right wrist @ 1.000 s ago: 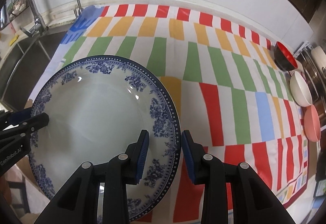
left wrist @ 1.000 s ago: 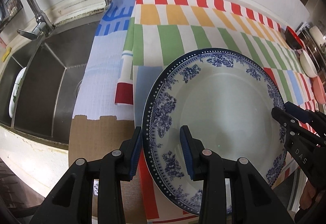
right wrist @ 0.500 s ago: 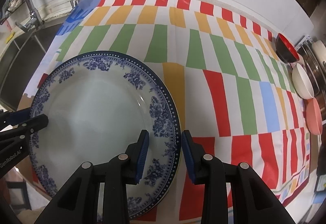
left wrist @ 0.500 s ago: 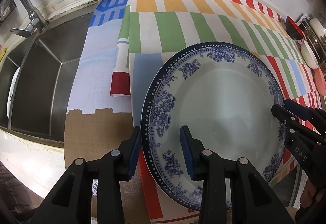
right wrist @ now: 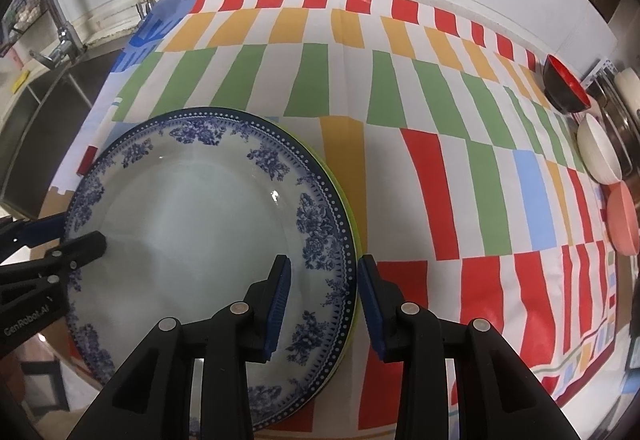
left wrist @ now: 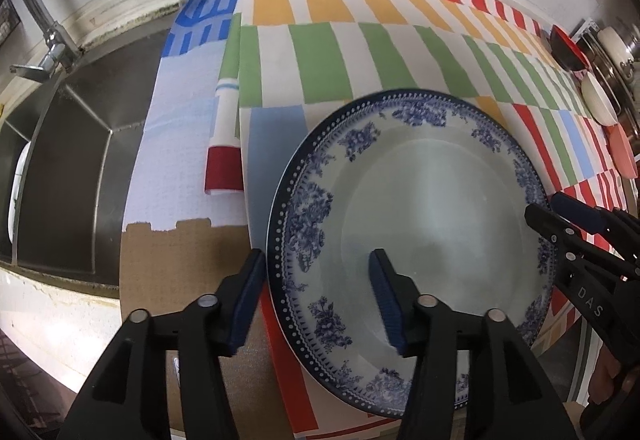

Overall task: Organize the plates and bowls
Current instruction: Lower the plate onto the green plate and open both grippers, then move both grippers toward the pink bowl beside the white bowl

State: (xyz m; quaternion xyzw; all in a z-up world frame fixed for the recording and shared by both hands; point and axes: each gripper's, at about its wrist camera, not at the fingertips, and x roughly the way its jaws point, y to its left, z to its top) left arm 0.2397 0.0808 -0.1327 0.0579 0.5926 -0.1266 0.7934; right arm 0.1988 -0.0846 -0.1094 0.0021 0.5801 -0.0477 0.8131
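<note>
Since the earlier frame your left gripper (left wrist: 318,290) has widened: its jaws are opening now, and the left rim of the blue-patterned plate (left wrist: 420,236) is between them with a clear gap on both sides, so the pads do not press it any more. Your right gripper (right wrist: 324,298) is nearly as it was, straddling the right rim of the same plate (right wrist: 192,224). Its outer pad sits close at the rim and the inner pad is above the plate face; whether they press I cannot tell.

A thin green edge (right wrist: 347,208) shows under the plate on its right side, so it seems to lie on another plate. Both sit at the front left corner of the striped cloth (right wrist: 400,120), close to the sink (left wrist: 72,144).

Along the right edge of the cloth stand three bowls in a row: a black and red bowl (right wrist: 566,90), a white bowl (right wrist: 600,150) and a pink bowl (right wrist: 622,220).
</note>
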